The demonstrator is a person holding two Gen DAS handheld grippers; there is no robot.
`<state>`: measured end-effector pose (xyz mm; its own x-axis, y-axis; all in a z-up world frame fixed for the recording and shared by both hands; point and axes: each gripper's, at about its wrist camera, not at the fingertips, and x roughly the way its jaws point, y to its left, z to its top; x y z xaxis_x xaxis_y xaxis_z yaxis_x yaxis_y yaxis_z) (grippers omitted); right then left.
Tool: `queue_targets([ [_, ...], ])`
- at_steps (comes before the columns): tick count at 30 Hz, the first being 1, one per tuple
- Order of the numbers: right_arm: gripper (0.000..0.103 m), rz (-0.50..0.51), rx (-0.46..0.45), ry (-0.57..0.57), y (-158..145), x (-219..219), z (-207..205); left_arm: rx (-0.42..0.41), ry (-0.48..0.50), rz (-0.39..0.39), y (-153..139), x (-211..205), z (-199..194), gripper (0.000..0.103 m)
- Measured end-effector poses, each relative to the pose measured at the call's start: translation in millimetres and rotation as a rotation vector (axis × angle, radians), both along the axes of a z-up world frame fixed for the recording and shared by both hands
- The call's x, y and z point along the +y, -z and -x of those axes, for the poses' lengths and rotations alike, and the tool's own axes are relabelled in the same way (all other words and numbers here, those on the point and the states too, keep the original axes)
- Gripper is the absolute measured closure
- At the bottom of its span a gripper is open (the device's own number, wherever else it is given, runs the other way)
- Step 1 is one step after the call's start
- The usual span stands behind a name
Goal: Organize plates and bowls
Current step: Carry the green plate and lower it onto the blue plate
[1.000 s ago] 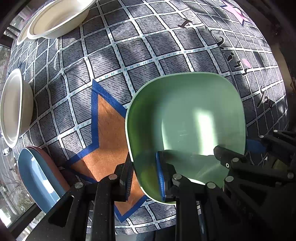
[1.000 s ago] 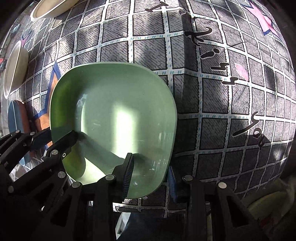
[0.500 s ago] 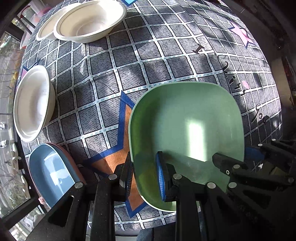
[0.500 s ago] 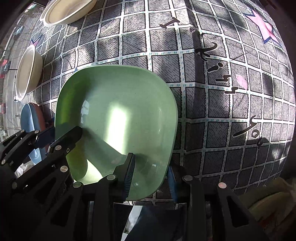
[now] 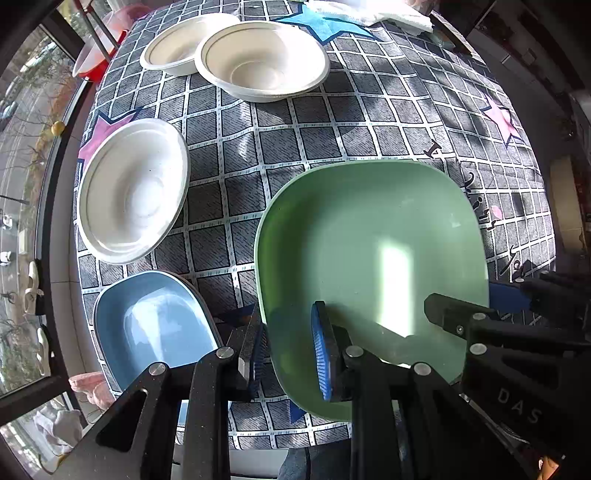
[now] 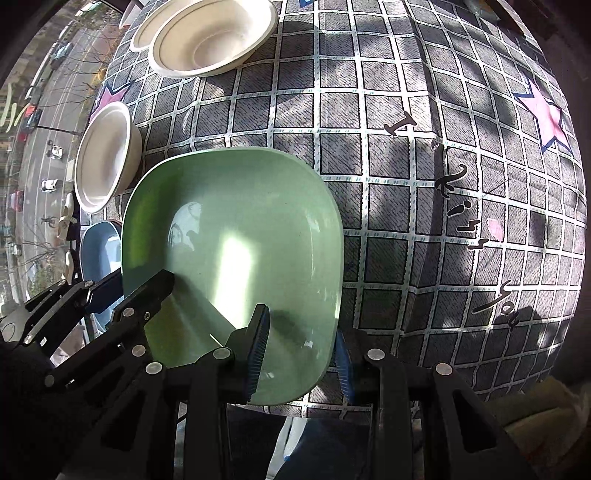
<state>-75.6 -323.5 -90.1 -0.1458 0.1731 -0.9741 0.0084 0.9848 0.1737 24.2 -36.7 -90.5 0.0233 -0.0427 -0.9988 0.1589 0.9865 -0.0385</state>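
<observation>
A green square plate (image 5: 373, 258) is held by both grippers above the checked tablecloth; it also shows in the right wrist view (image 6: 236, 236). My left gripper (image 5: 290, 356) is shut on its left near rim. My right gripper (image 6: 299, 354) is shut on its right near rim. A blue plate (image 5: 155, 325) lies on a brown-rimmed one at the table's near left edge; it also shows in the right wrist view (image 6: 98, 243). A white bowl (image 5: 133, 199) sits beyond it. Another white bowl (image 5: 262, 61) and a white plate (image 5: 177, 44) sit at the far side.
The tablecloth (image 5: 332, 125) covers the table, with stars and lettering (image 6: 465, 221). A window with a street view runs along the left (image 5: 22, 155). A red tub (image 5: 92, 55) stands off the far left corner. White cloth (image 5: 369, 11) lies at the far edge.
Both grippers have risen with the green plate, which has come up off the cloth. More of the table shows now: the bowls and the blue plate have come into fuller view.
</observation>
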Motion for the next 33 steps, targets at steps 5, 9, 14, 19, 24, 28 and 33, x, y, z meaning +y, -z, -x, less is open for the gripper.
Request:
queue_targets([
  [5,0.067,-0.009,-0.011,-0.028,-10,17,-9,-0.010,-0.038,-0.001,-2,23,8,0.078],
  [9,0.067,-0.020,-0.021,-0.048,-13,27,-6,-0.035,-0.046,-0.024,-10,36,15,0.078],
  [14,0.067,-0.042,-0.029,-0.075,-20,35,-5,-0.029,-0.082,-0.032,-9,54,16,0.078],
  [19,0.067,-0.060,-0.032,-0.101,-15,60,3,-0.027,-0.113,-0.039,-12,73,21,0.078],
  [24,0.067,-0.070,-0.028,-0.126,-12,83,5,-0.027,-0.137,-0.052,-13,88,25,0.078],
  [28,0.067,-0.083,-0.028,-0.138,-12,94,6,-0.030,-0.147,-0.071,-15,100,28,0.078],
  [33,0.067,-0.103,-0.021,-0.150,-10,109,8,-0.038,-0.162,-0.086,-19,116,34,0.078],
])
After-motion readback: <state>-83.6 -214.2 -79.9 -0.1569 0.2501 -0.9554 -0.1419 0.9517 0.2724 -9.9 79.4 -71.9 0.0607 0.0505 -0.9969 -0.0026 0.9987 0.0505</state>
